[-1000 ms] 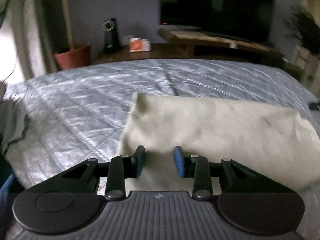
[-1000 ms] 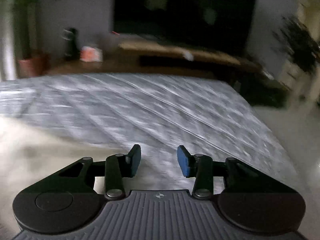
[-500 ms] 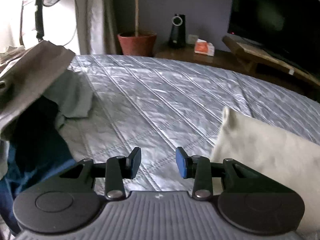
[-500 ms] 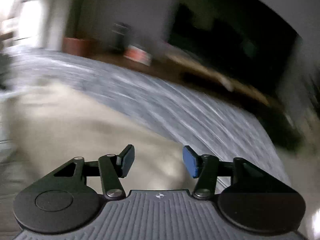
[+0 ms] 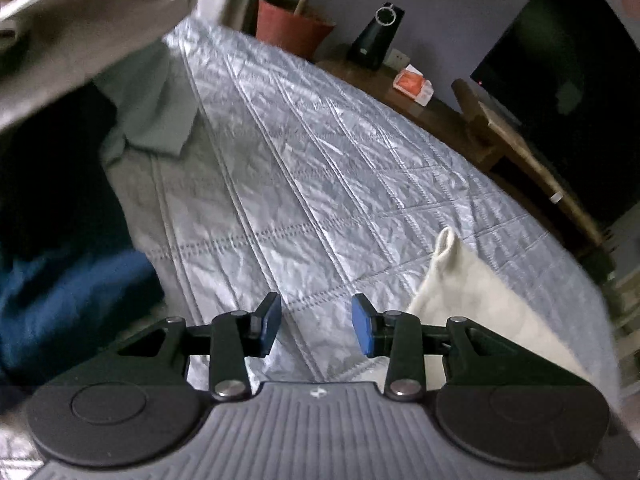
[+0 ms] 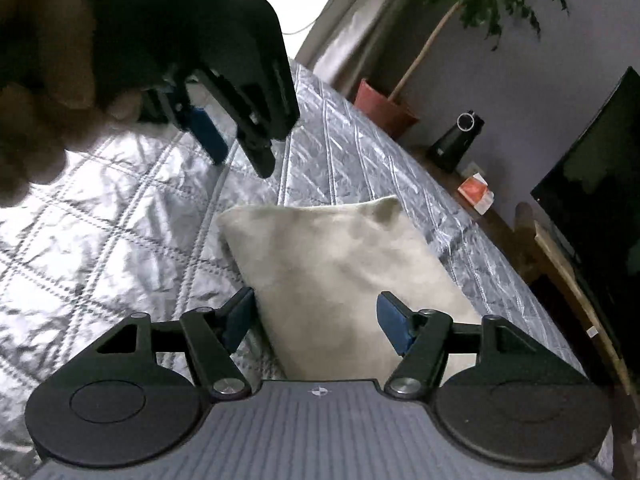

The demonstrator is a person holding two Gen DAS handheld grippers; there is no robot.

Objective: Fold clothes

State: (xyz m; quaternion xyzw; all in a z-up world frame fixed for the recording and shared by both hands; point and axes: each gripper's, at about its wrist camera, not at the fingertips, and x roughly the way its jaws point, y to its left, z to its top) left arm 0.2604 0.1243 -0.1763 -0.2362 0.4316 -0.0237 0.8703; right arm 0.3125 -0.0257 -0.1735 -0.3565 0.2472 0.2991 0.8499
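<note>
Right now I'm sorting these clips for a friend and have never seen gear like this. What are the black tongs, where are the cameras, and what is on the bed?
There is no robot here: a person holds a two-finger gripper in each hand, and a wide-angle camera on each one looks forward along its fingers. The left gripper is open over the quilted grey bedspread and holds nothing. To its left lies a pile of unfolded clothes, dark blue, grey-green and tan. The right gripper is open too, above a folded cream garment lying flat on the bed. In the right camera's picture the left gripper also appears, at the upper left. Behind the bed are a potted plant and a dark television.
</note>
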